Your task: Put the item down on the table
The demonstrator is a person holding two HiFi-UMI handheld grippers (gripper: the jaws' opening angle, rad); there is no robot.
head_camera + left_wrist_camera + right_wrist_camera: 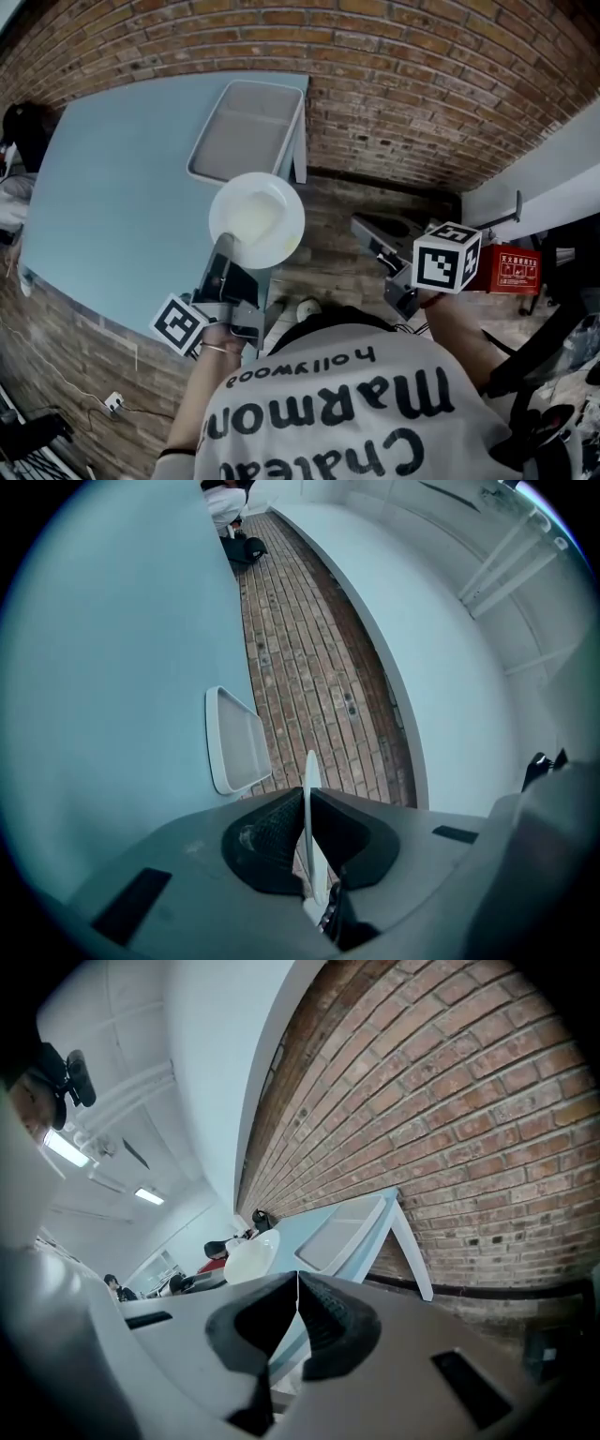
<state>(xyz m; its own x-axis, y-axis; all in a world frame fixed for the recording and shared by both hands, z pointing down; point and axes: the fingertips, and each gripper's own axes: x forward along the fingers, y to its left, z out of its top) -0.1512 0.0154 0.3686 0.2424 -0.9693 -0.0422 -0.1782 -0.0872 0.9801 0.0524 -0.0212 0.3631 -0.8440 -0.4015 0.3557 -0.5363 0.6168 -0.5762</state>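
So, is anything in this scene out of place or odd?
Only the white plate: it isn't set down but pinched by its rim in the left gripper, seemingly half past the table edge. Nothing looks spilled or broken.

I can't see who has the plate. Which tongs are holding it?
The left tongs: they are shut on the white plate's rim. The right tongs are shut with nothing between them.

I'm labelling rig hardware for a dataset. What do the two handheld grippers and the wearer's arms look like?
The left gripper and right gripper have grey moulded bodies with black ribbed pads. Each carries a white cube with black square markers. The person wears a light T-shirt with dark lettering, and a thin bangle at the left wrist.
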